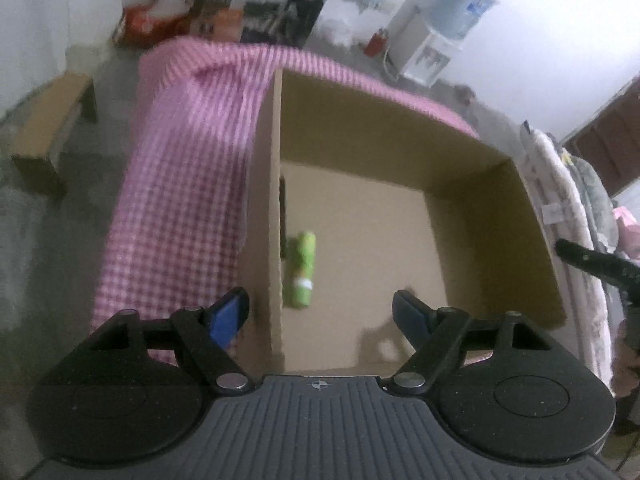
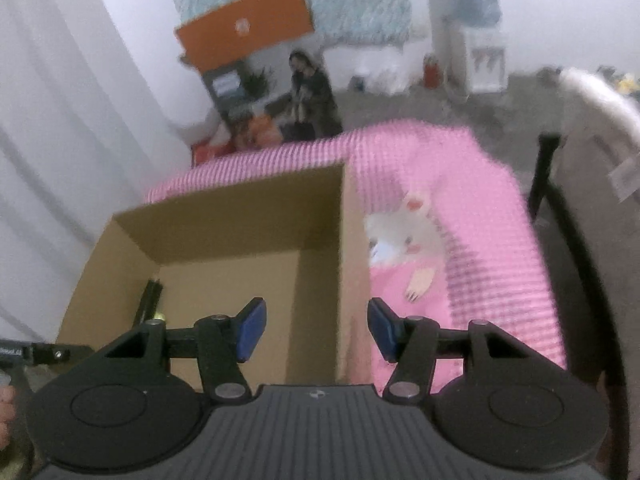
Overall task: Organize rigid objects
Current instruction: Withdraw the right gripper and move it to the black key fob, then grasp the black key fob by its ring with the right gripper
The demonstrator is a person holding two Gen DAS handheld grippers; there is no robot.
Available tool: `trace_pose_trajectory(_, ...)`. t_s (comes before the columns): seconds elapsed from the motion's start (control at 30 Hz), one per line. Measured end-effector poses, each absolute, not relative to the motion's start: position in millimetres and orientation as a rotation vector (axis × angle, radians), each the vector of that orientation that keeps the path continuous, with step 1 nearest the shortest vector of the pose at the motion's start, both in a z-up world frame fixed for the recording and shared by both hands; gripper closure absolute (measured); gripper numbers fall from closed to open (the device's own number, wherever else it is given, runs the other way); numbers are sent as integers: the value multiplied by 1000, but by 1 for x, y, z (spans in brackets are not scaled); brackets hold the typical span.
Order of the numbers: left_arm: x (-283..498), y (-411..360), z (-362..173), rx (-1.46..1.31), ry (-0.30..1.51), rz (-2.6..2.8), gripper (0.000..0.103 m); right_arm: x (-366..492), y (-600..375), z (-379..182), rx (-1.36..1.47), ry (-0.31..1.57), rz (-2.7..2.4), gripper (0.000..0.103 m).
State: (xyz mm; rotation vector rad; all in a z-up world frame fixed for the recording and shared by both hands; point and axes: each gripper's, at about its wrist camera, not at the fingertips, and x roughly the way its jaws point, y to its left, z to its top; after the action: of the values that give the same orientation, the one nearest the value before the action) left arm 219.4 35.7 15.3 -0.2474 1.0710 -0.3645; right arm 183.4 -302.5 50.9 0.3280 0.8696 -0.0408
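An open cardboard box stands on a pink checked cloth. A green tube-shaped object lies on the box floor against its left wall. My left gripper is open and empty, straddling the box's left wall above the green object. In the right wrist view the same box holds a thin black object at its left wall. My right gripper is open and empty, straddling the box's right wall.
A pink cloth with a white rabbit picture lies right of the box. A water dispenser, a low cardboard stand, a poster and an orange board are on the floor behind. Fabric hangs at the right.
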Motion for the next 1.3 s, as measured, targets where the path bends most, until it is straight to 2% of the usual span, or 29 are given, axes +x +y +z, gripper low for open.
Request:
trace_pose_trajectory(0.17, 188, 47, 45, -204, 921, -360, 22, 143, -307, 84, 375, 753, -6, 45)
trace_pose_trajectory(0.37, 137, 67, 64, -302, 779, -458, 11, 76, -289, 122, 403, 648, 117, 44)
trace_pose_trajectory(0.47, 114, 71, 63, -329, 740, -500, 11, 50, -283, 136, 433, 630, 176, 44)
trace_pose_trajectory(0.67, 71, 52, 58, -211, 692, -547, 11, 7, -276, 152, 533, 624, 305, 44)
trace_pose_trajectory(0.8, 52, 34, 42, -110, 688, -549, 11, -2, -270, 135, 634, 687, 400, 44)
trace_pose_trajectory(0.97, 37, -6, 5, 87, 720, -546, 13, 13, -252, 77, 714, 810, 403, 45)
trace_pose_trajectory(1.3, 34, -54, -43, 300, 804, -617, 42, 49, -208, -23, 656, 960, 307, 57)
